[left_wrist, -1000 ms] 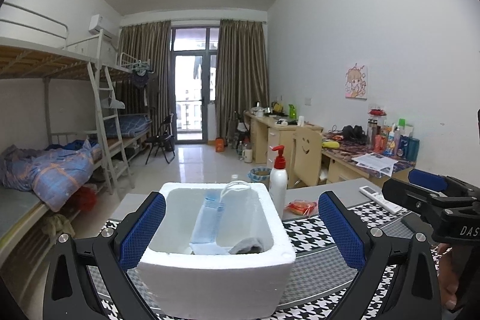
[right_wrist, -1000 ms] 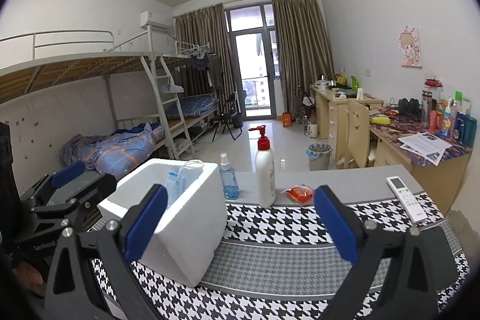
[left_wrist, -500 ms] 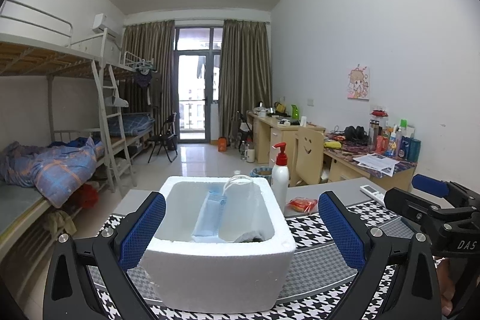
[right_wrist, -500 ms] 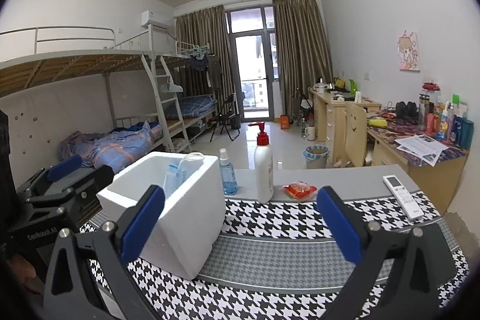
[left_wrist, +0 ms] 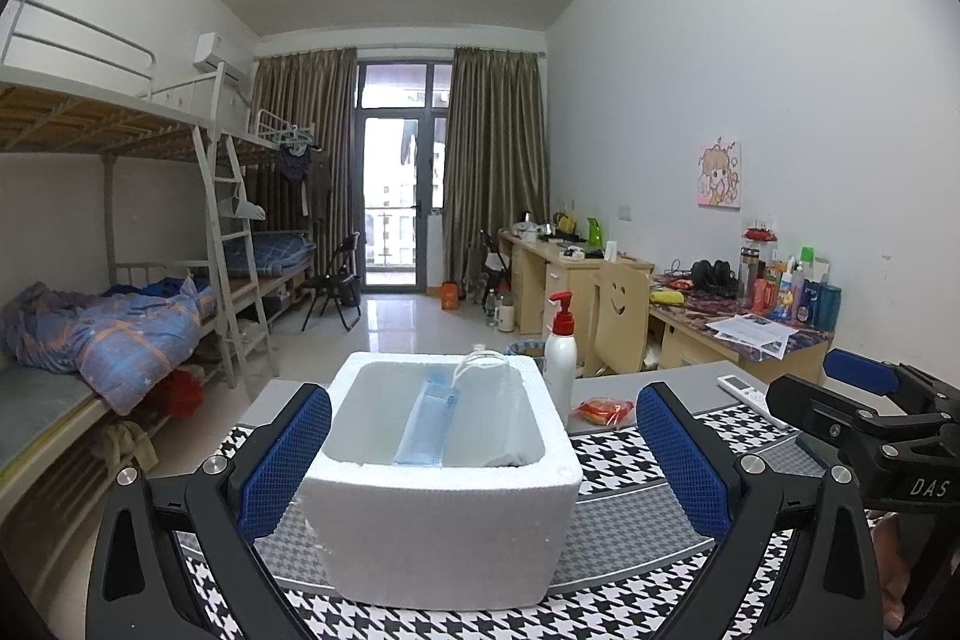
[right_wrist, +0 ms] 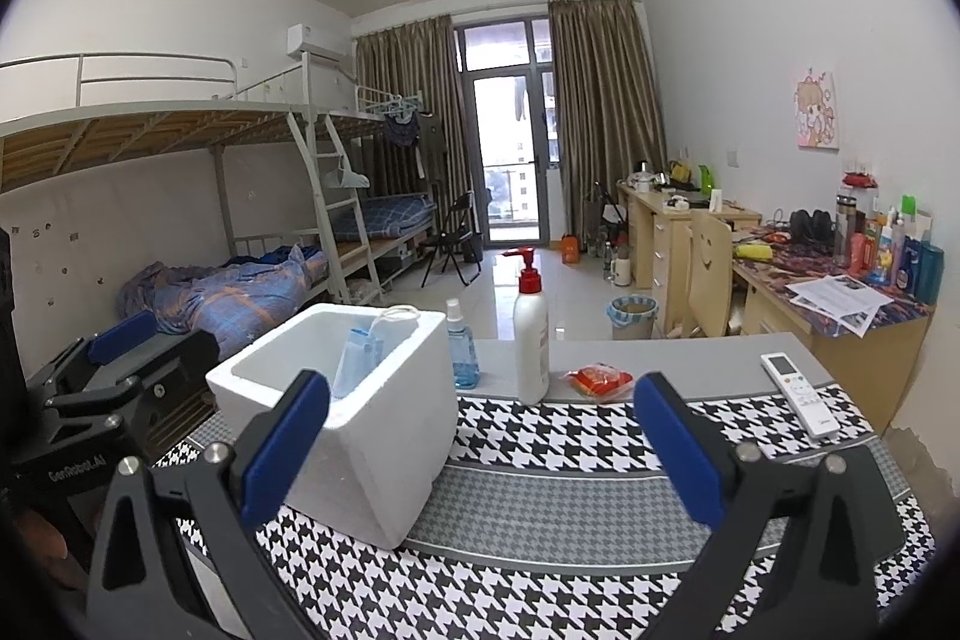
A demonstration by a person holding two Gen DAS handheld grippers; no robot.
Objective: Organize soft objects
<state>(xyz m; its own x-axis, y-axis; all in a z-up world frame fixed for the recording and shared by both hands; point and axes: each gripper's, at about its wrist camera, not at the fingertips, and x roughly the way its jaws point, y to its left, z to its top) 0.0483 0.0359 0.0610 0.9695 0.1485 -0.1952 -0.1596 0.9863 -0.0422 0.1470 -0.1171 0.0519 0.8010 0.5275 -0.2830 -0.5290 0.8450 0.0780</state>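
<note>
Left gripper (left_wrist: 483, 451): fingers spread wide, empty, flanking the foam box (left_wrist: 441, 514) at lower centre. Right gripper (right_wrist: 480, 451): fingers likewise spread, empty. In the box we count one blue face mask (left_wrist: 429, 424), standing on edge, long axis running away from the lens; a grey item beside it is mostly hidden. Behind, on the tabletop (right_wrist: 690, 346): one pump bottle (right_wrist: 531, 334), one spray bottle (right_wrist: 462, 346).

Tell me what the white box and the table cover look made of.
Box: likely expanded polystyrene foam; matte white, thick walls, rounded, slightly crumbly edges. Cover: seemingly a woven or printed mat, black-and-white houndstooth with grey bands; matte and flat, exact material unclear.
</note>
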